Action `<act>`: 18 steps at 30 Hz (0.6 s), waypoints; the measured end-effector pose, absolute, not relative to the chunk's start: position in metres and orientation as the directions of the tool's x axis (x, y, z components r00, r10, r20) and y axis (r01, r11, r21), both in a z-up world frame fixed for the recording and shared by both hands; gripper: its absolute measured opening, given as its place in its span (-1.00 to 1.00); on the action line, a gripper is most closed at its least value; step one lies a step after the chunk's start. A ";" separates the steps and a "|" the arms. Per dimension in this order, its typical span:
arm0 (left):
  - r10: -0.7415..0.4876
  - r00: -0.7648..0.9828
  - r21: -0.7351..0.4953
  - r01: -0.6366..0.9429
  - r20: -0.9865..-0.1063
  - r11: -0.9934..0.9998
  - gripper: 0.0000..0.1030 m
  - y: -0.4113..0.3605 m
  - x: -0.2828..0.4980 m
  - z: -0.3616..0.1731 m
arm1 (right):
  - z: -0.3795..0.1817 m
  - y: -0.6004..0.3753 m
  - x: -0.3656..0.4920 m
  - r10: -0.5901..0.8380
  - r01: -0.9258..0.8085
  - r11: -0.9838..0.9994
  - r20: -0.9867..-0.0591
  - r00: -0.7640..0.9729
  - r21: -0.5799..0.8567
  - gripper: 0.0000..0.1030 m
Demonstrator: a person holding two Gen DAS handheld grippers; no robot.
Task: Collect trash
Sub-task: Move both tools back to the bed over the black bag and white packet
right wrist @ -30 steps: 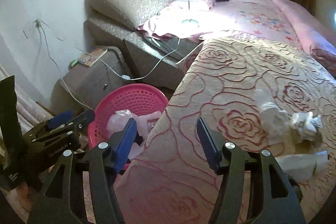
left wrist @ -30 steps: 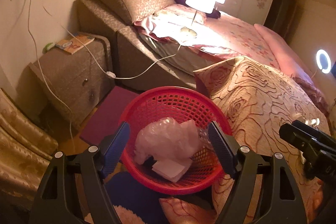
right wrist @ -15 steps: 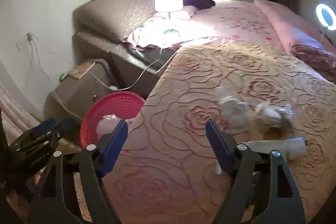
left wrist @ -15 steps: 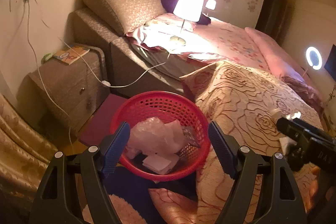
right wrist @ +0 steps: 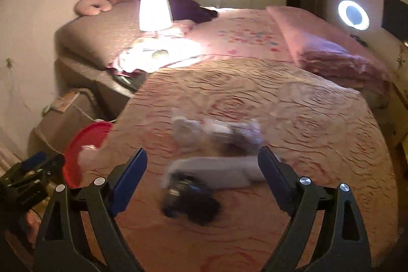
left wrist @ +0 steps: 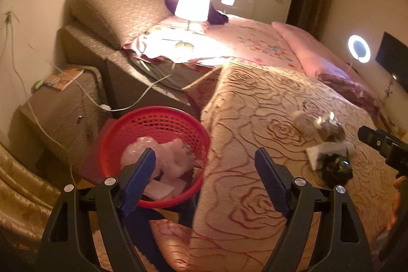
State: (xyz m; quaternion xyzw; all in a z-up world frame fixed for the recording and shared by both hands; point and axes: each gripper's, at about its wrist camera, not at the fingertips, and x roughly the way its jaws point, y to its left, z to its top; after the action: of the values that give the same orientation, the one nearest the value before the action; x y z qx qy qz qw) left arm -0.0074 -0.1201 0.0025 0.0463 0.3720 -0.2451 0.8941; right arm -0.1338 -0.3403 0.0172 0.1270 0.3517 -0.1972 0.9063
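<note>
Basically both tongs are kept empty: the right tongs [right wrist: 202,167] are being opened over the bed's trash [right wrist: 216,170], the left tongs [left wrist: 205,170] are opening beside the basket [left wrist: 153,119].

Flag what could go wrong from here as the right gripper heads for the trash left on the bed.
The right gripper, jaws opening and empty, faces a tight pile: dark crumpled wrapper, white paper, shiny wrappers. One grab may scatter the others. The bedspread is soft, so the fingers could snag it. The red basket sits below the bed edge, so a drop could miss.
</note>
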 end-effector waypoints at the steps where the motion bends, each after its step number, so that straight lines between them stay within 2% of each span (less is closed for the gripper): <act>1: -0.407 0.599 -0.094 0.483 -0.690 0.870 0.50 -0.125 -0.010 0.002 | 0.016 -0.343 -0.138 -0.277 0.455 0.886 -0.689 0.669 0.086 0.66; 10: -0.467 0.539 -0.078 0.593 -0.701 0.801 0.52 -0.166 -0.038 -0.003 | 0.006 -0.378 -0.173 -0.357 0.514 0.858 -0.703 0.615 0.014 0.66; 18: -0.529 0.454 -0.073 0.706 -0.716 0.705 0.52 -0.209 -0.064 -0.005 | -0.008 -0.397 -0.188 -0.344 0.546 0.836 -0.722 0.600 0.056 0.66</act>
State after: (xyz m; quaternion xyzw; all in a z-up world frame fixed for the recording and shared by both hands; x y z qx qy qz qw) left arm -0.0642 -0.2094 -0.0045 0.1180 0.3731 -0.3656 0.8445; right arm -0.1879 -0.3972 -0.0081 0.1368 0.3697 -0.2516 0.8839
